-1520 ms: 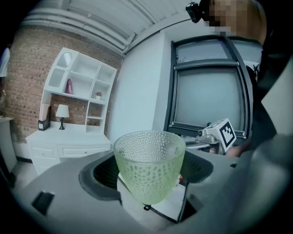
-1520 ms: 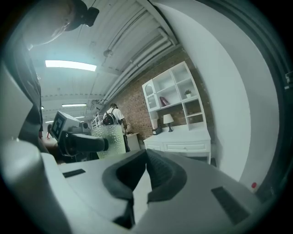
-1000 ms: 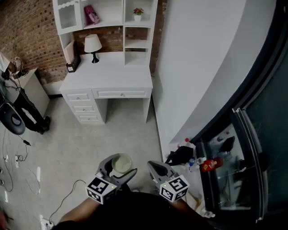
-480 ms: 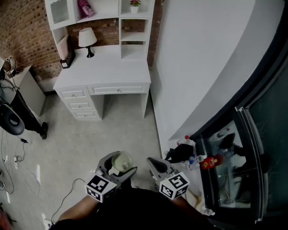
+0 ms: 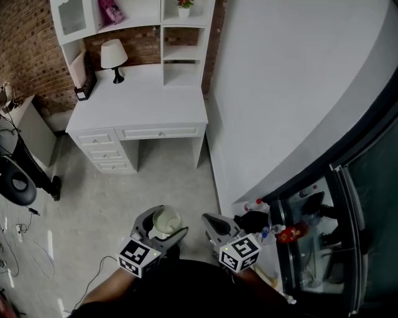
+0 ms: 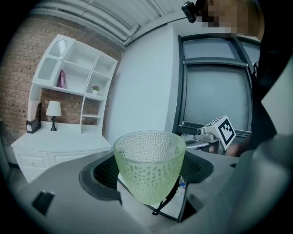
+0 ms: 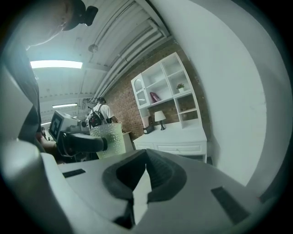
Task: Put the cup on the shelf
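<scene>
A pale green dimpled glass cup [image 6: 149,164] stands upright between the jaws of my left gripper [image 5: 160,227], which is shut on it; the cup [image 5: 166,222] shows low in the head view and at the left of the right gripper view [image 7: 109,139]. My right gripper [image 5: 213,228] is beside it, shut with nothing in it, its pads [image 7: 158,176] meeting. The white shelf unit [image 5: 140,25] stands on a white desk [image 5: 140,105] far ahead at the top left, against a brick wall. The shelf [image 6: 75,80] has several open compartments.
A table lamp [image 5: 112,57], a pink item [image 5: 106,11] and a small potted plant [image 5: 184,4] sit on the desk and shelves. A curved white wall [image 5: 286,93] runs along the right. Bottles and a black bag [image 5: 261,220] lie at its foot. A person [image 5: 18,161] stands left.
The desk and shelf have shifted left and up in the head view as I turn and move. Both grippers keep their hold and place; the cup stays in the left one.
</scene>
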Demonstrator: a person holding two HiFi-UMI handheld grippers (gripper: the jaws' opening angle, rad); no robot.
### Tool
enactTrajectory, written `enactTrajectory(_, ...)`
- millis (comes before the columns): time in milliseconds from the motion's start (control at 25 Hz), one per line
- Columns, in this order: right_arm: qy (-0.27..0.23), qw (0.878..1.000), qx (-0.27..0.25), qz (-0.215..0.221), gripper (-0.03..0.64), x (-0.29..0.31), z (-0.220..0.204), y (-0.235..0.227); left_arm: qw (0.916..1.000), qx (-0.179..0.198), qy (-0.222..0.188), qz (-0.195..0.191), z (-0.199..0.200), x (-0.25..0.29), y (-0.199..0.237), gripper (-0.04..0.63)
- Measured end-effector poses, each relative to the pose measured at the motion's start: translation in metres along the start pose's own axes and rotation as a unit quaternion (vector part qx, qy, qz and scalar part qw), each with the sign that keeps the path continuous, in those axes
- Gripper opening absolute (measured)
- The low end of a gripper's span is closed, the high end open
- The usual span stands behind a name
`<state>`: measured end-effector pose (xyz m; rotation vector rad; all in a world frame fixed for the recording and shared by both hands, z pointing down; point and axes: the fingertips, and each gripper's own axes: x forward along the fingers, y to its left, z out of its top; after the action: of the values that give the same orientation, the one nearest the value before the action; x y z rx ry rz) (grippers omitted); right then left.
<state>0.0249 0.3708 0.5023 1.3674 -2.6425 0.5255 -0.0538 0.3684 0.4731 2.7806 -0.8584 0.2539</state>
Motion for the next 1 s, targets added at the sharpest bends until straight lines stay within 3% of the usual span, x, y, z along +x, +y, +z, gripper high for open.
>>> enactTrajectory(520, -0.005, 0.999, -0.024, -0.02, 0.005, 0.108, 0.069, -0.047, 0.9996, 0.014, -0.02, -0.013, 0.056, 0.045, 0.114, 0.383)
enactTrajectory(1000, -0.005, 0.999, -0.039, -0.018, 0.005, 0.19, 0.09, -0.064, 0.9993, 0.022, -0.022, -0.018, 0.065, 0.065, 0.194, 0.383)
